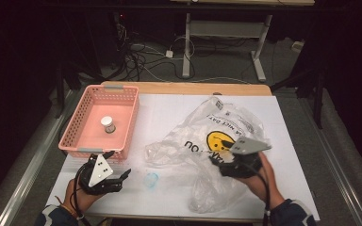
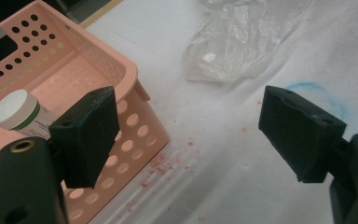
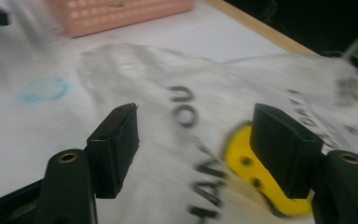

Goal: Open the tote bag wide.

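**Plastic bag under right gripper, both grippers open**

Clear plastic bag (image 1: 217,141) lies crumpled on the white table cover (image 1: 169,113), right of centre. Its long axis runs from the far right corner area down toward your near edge, slightly diagonal. The printed face is up: a yellow smiley (image 1: 218,140) and black lettering, which reads upside down from your side in the high view. One thin lobe of the bag extends left toward the basket.

Your right gripper (image 1: 226,165) sits over the near part of the bag, just beside the smiley. In the right gripper view its jaws stand wide apart, with the lettering and the yellow print (image 3: 251,172) between them. Whether the jaws touch the film cannot be told.

Your left gripper (image 1: 111,176) rests near the near left corner of the cover, just in front of the pink perforated basket (image 1: 82,117). Its jaws are also wide apart and hold nothing; bare cover shows between them in the left gripper view.

Inside the basket, a small white-capped bottle (image 1: 107,124) stands upright near the middle of the floor.

A faint blue ring mark (image 1: 151,179) sits on the cover between the two grippers, touching neither.
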`<state>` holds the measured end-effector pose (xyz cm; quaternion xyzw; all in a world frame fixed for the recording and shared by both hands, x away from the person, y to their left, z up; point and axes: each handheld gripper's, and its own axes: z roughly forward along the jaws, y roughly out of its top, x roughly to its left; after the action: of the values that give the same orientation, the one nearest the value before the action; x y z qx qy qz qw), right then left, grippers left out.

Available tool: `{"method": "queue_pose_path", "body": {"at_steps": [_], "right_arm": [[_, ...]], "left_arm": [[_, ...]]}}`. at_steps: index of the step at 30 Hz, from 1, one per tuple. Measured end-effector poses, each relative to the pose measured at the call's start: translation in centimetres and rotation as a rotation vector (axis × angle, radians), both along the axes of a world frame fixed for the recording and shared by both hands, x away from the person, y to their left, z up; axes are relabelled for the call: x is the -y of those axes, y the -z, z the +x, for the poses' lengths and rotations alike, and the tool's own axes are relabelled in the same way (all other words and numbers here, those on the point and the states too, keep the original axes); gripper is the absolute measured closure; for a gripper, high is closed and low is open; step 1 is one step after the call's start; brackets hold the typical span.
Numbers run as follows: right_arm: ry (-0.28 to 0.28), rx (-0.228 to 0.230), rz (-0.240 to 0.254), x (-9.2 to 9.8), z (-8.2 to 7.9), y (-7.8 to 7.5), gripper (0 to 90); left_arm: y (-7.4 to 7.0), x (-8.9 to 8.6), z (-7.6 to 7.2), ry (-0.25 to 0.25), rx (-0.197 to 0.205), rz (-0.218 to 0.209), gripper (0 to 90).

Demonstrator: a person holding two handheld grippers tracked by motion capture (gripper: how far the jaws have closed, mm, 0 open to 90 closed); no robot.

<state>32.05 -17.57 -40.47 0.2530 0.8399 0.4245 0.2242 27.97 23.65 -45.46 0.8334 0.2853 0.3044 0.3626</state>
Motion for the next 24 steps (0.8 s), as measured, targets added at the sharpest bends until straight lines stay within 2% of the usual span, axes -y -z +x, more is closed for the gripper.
{"method": "queue_pose_path", "body": {"at_steps": [1, 2, 3, 4, 6, 9, 10, 12, 13, 14, 15, 17, 19, 21, 22, 24], "right_arm": [[0.000, 0.000, 0.000, 0.0, 0.0, 0.0, 33.4], [-0.073, -0.020, -0.038, -2.0, -0.4, 0.8, 31.9], [-0.094, -0.015, -0.080, -3.0, -0.6, 1.2, 30.0], [-0.094, -0.015, -0.080, -3.0, -0.6, 1.2, 30.0], [-0.118, 0.011, -0.141, -4.8, -0.7, 2.4, 30.1], [-0.107, 0.034, -0.210, -5.8, -0.5, 3.2, 30.8], [-0.092, 0.046, -0.222, -6.1, -0.3, 3.4, 34.3], [-0.074, 0.040, -0.225, -6.3, 0.4, 3.6, 44.7], [-0.068, 0.029, -0.220, -6.3, 0.9, 3.8, 55.6], [-0.068, 0.029, -0.220, -6.3, 0.9, 3.8, 55.6], [-0.072, -0.006, -0.217, -6.5, 1.9, 4.1, 65.7], [-0.051, -0.020, -0.222, -6.8, 3.0, 4.2, 77.5], [-0.026, -0.013, -0.203, -6.8, 4.1, 3.9, 86.5], [-0.012, -0.012, -0.196, -6.8, 4.5, 3.6, 88.8], [0.014, 0.013, -0.170, -6.5, 5.3, 2.7, 89.5], [0.039, 0.031, -0.135, -6.1, 5.7, 1.7, 90.0]], "left_arm": [[0.0, 0.0, 0.0, 0.002, 0.001, 0.004, 19.7], [0.0, 0.1, 0.0, 0.003, 0.000, 0.004, 19.7], [0.0, 0.1, 0.0, 0.004, -0.001, 0.004, 19.8], [0.0, 0.1, 0.0, 0.005, -0.001, 0.006, 19.8], [0.1, 0.1, 0.0, 0.007, -0.003, 0.005, 19.8], [0.1, 0.1, 0.0, 0.009, -0.007, 0.005, 19.8], [0.2, 0.2, 0.0, 0.010, -0.011, 0.009, 19.8], [0.2, 0.2, 0.1, 0.011, -0.012, 0.010, 19.8], [0.2, 0.2, 0.1, 0.011, -0.013, 0.012, 19.8], [0.2, 0.2, 0.1, 0.012, -0.013, 0.015, 19.8], [0.2, 0.3, 0.1, 0.013, -0.013, 0.015, 19.7], [0.2, 0.3, 0.1, 0.015, -0.016, 0.019, 19.7], [0.2, 0.3, 0.1, 0.016, -0.018, 0.021, 19.7], [0.2, 0.3, 0.1, 0.015, -0.020, 0.018, 19.8], [0.3, 0.2, 0.1, 0.013, -0.021, 0.017, 19.7], [0.3, 0.1, 0.1, 0.006, -0.026, 0.011, 19.7]]}}
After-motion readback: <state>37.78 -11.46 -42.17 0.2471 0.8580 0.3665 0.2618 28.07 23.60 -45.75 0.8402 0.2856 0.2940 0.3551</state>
